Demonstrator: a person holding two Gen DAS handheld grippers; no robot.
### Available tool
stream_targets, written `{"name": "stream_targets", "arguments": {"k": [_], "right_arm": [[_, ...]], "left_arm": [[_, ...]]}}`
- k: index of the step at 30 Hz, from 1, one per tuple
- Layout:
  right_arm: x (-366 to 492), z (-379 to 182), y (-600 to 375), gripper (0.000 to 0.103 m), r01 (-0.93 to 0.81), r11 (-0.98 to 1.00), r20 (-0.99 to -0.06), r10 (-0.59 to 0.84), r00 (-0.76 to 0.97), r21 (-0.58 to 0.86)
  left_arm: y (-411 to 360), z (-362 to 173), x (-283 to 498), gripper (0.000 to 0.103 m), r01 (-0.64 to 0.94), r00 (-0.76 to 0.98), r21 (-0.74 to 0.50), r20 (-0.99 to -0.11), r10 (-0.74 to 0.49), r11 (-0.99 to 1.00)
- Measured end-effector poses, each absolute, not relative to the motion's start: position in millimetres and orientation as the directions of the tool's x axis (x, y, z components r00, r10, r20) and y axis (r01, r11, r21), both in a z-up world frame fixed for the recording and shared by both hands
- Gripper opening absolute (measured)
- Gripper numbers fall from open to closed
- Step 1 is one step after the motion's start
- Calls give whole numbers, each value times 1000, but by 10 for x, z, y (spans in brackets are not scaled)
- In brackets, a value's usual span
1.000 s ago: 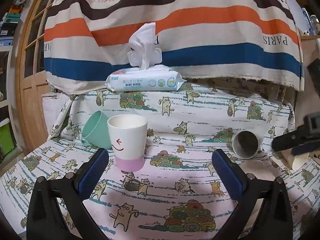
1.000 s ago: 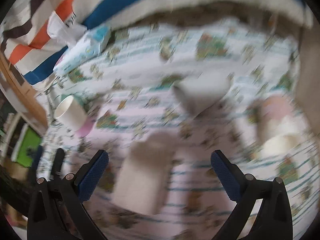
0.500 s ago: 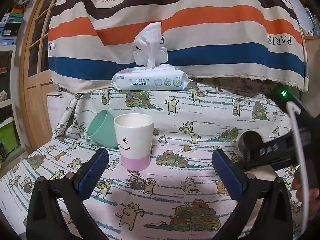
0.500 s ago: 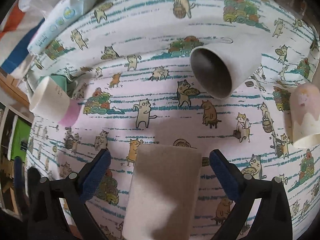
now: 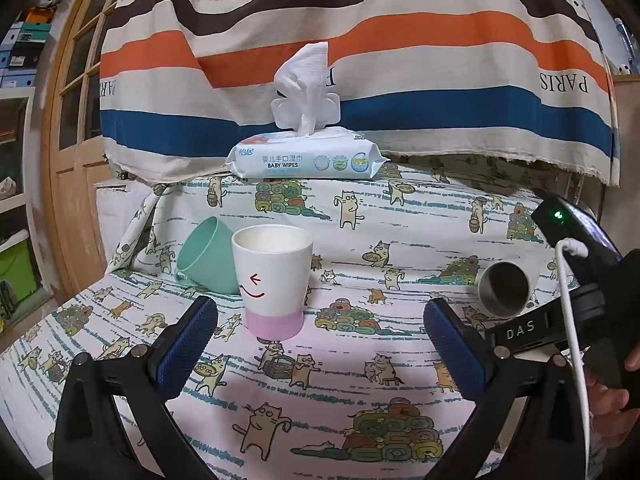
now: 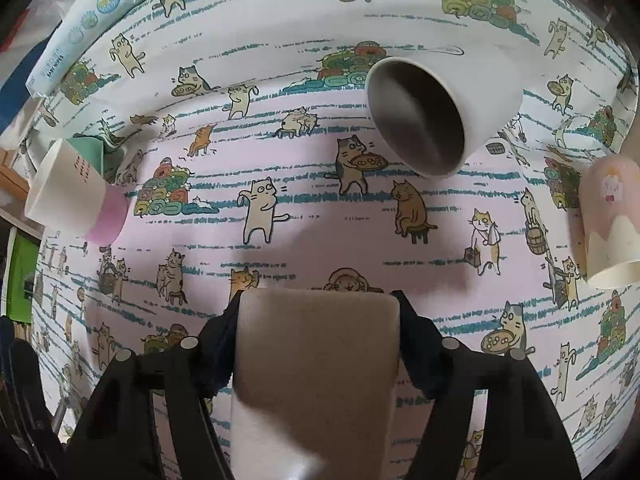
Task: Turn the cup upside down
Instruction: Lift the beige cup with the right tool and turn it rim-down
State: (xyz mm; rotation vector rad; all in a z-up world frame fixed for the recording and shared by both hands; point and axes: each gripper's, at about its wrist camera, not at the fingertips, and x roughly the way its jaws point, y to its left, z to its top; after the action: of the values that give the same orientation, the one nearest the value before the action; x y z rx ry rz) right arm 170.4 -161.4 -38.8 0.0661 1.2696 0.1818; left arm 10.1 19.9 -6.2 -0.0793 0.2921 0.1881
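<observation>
In the right wrist view my right gripper point(image 6: 318, 320) is shut on a beige cup point(image 6: 316, 376), its flat base facing away from the camera, above the cat-print cloth point(image 6: 280, 216). A white cup with a grey inside point(image 6: 440, 108) lies on its side beyond it. In the left wrist view my left gripper point(image 5: 320, 344) is open and empty, a little in front of an upright white cup with a pink base and a smile point(image 5: 272, 280). That cup also shows in the right wrist view point(image 6: 76, 196). The right gripper's body point(image 5: 580, 300) shows at the right.
A mint cup point(image 5: 204, 256) lies tipped behind the white-pink cup. A pink-and-cream cup point(image 6: 608, 220) stands upside down at the right. A baby wipes pack point(image 5: 304, 156) sits at the back under a striped cloth point(image 5: 360, 40). A wooden door point(image 5: 68, 140) is at left.
My right gripper has closed on the beige cup, which stood between its open fingers before. My left gripper has moved slightly closer to the white-pink cup and stays open.
</observation>
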Motion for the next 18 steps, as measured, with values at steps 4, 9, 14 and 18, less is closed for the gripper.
{"name": "stream_targets", "arguments": {"k": [4, 9, 14, 18], "right_arm": [[1558, -223, -1660, 69, -137, 977, -921, 201, 335, 163], [1289, 77, -1737, 69, -194, 970, -885, 217, 413, 148], [1079, 307, -1824, 68, -230, 967, -849, 214, 484, 113], [974, 358, -1857, 68, -241, 967, -837, 197, 510, 81]], "left_arm": [[200, -62, 103, 102, -194, 941, -51, -294, 171, 980], [195, -61, 105, 102, -194, 941, -49, -293, 171, 980], [189, -61, 104, 102, -193, 941, -49, -293, 171, 980], [190, -61, 105, 102, -193, 941, -49, -293, 170, 980]]}}
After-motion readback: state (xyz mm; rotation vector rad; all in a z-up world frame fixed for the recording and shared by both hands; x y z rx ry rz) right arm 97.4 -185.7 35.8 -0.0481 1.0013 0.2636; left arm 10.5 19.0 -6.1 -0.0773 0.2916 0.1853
